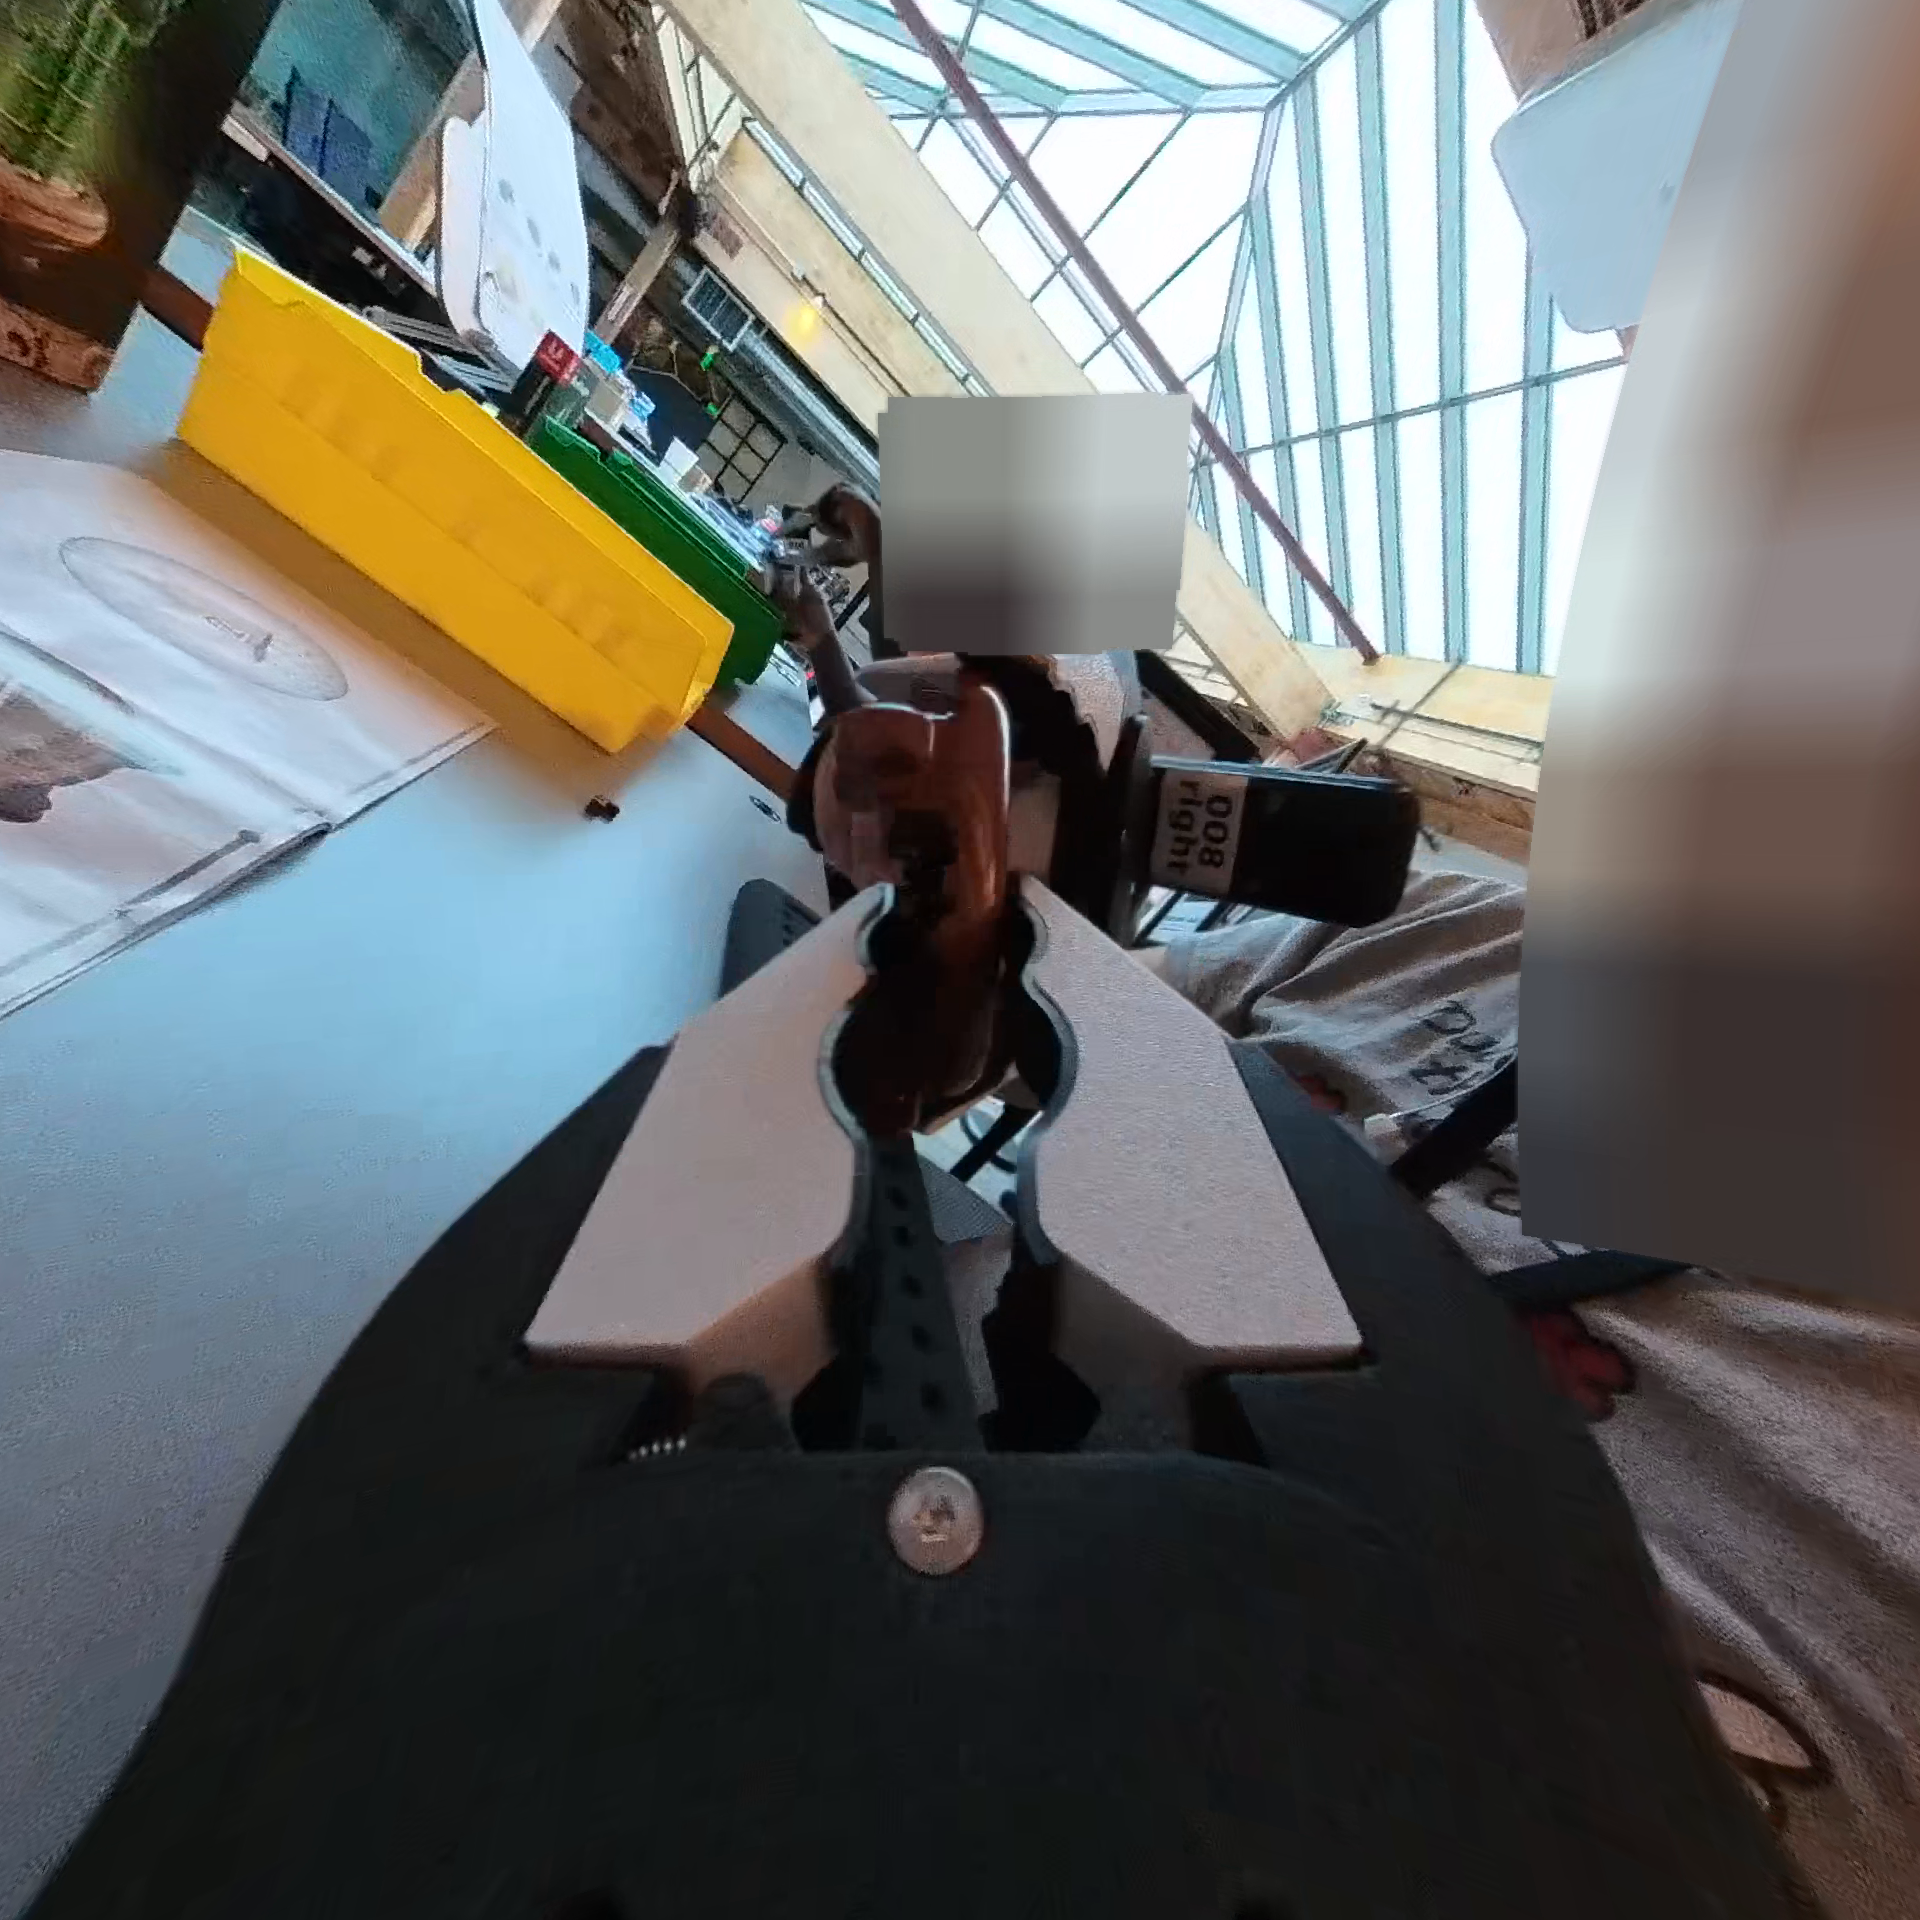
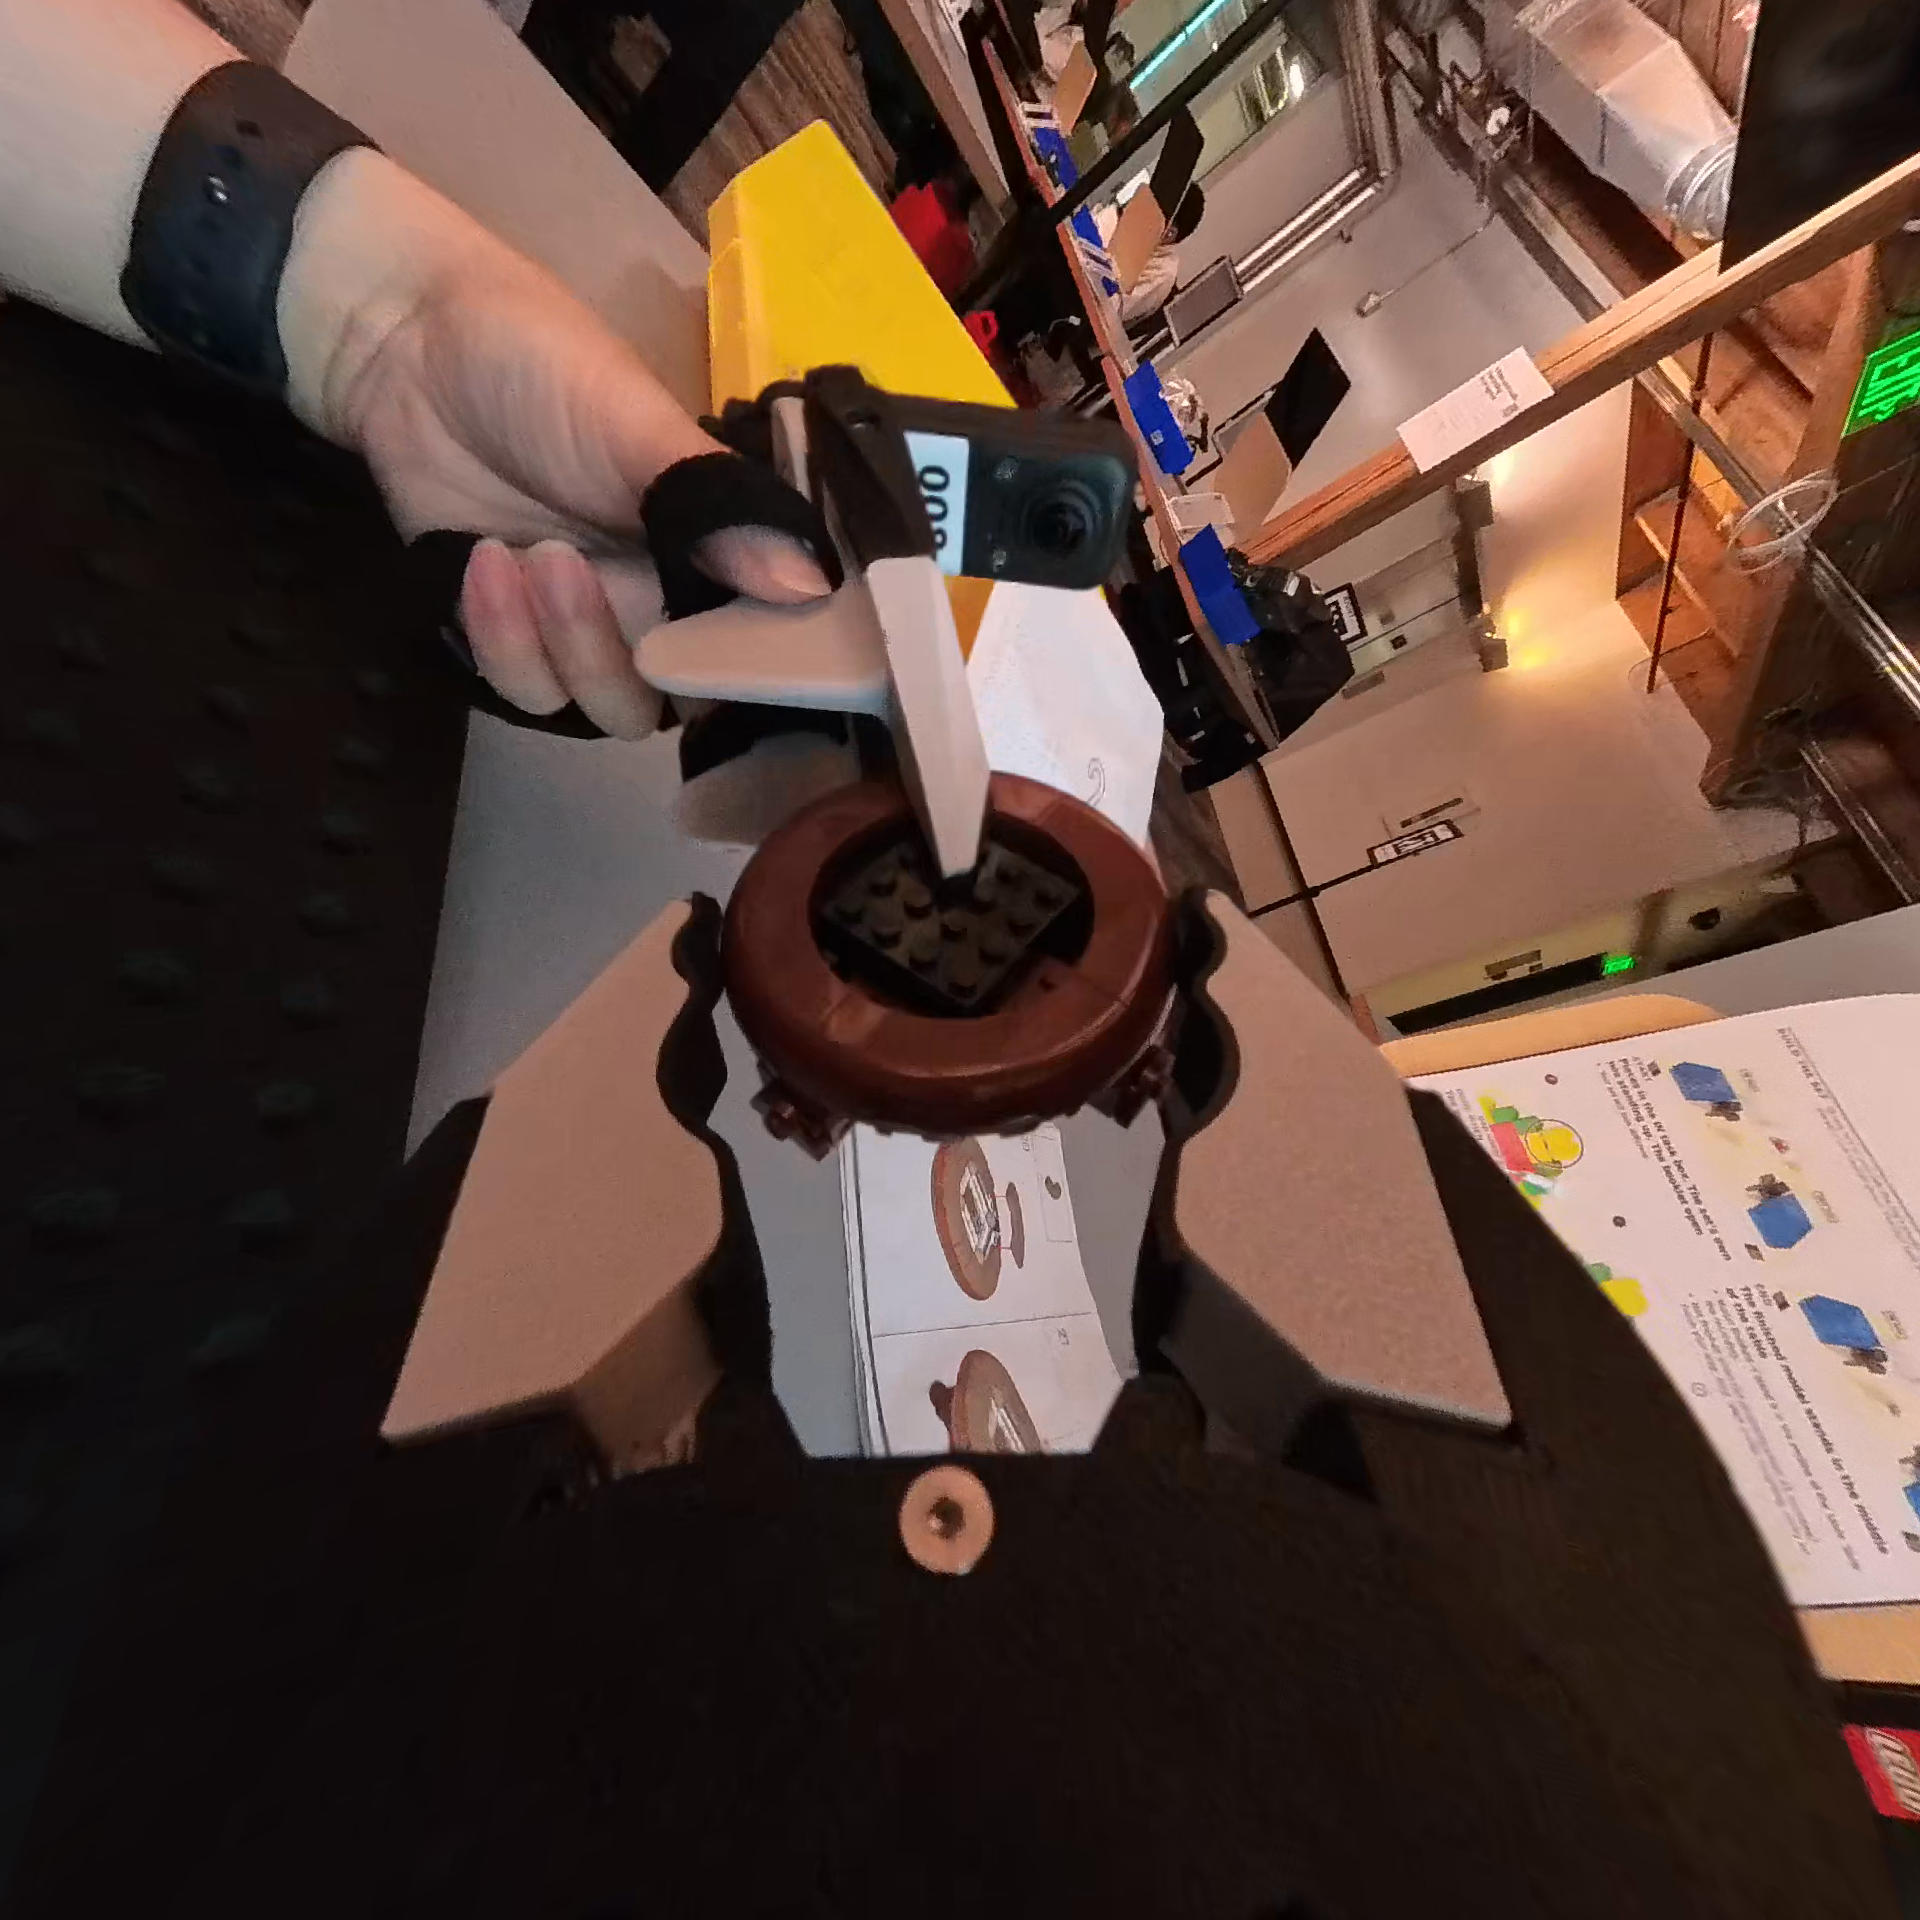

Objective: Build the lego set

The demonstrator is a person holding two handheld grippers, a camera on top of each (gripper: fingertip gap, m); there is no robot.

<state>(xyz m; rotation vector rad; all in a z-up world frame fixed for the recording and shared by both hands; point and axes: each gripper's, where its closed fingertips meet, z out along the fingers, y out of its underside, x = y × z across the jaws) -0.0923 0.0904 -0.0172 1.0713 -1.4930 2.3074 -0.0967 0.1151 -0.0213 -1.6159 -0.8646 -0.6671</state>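
**Hidden or unclear.** In the left wrist view the brown round Lego model [image 1: 935, 831] is seen edge-on and blurred, so its detail cannot be made out. The left gripper [image 1: 951, 904] has its fingers drawn nearly together. Whether a small piece is pinched at the tips cannot be told. Its tips rest on the black studded plate [image 2: 935, 925] inside the model's ring. The right gripper [image 2: 945, 935] clasps that ring from both sides, off the table [image 1: 312, 1039].

**Writing.** There is a white label [image 1: 1195, 831] on the right gripper's camera. An open instruction booklet [image 2: 956, 1247] lies below the model, with a printed colour sheet [image 2: 1662, 1299] to its right. A red logo patch [image 2: 1886, 1766] is cut off at the frame edge.

**Edges and room.** A yellow bin [image 1: 436, 488] and a green bin [image 1: 665, 520] stand along the far table edge. A small dark piece [image 1: 600, 806] lies alone on the bare tabletop near them.
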